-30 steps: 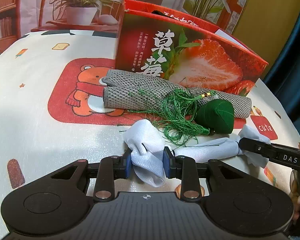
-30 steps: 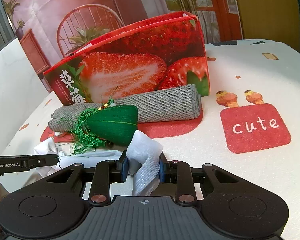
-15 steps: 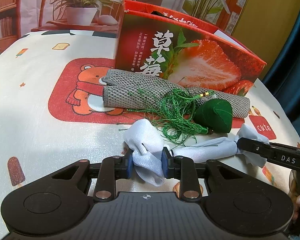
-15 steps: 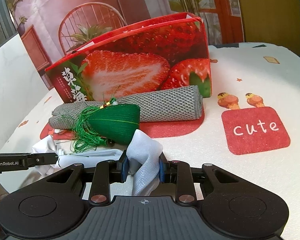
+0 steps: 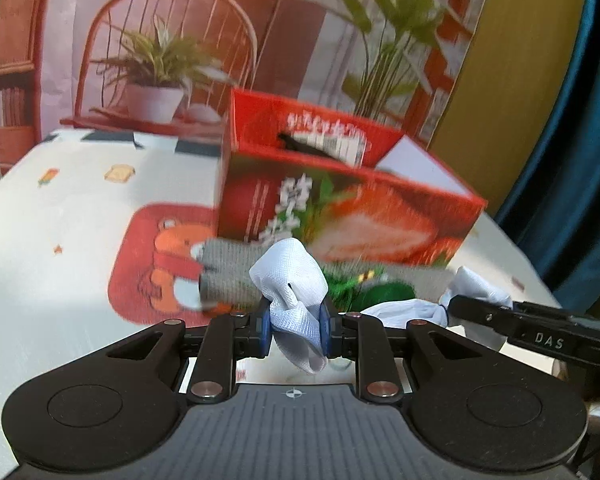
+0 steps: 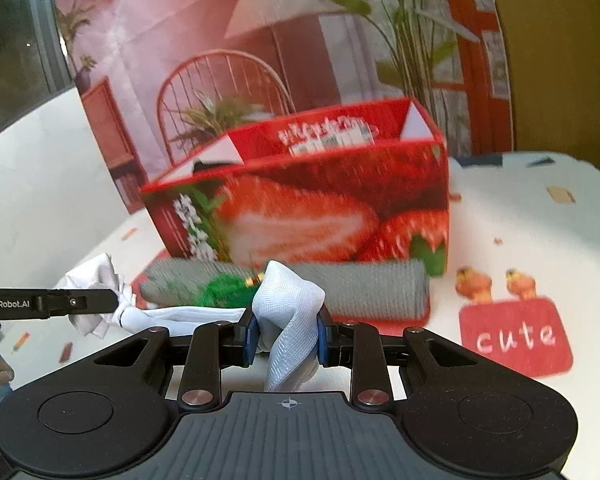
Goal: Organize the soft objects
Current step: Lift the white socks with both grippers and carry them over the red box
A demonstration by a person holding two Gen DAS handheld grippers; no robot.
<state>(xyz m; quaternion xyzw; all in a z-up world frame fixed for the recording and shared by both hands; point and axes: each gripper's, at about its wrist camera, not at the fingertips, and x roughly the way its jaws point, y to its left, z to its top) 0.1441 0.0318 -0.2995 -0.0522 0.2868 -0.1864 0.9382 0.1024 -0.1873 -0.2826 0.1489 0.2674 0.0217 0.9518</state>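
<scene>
On the cartoon-print tablecloth, the strawberry box waits. Left gripper and right gripper each pinch an end of the white cloth, strung between them; pulling apart might slip it free.

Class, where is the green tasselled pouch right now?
In both wrist views the green tasselled pouch lies on the tablecloth against the grey rolled mesh cloth, in front of the strawberry box and just behind the white cloth.
</scene>
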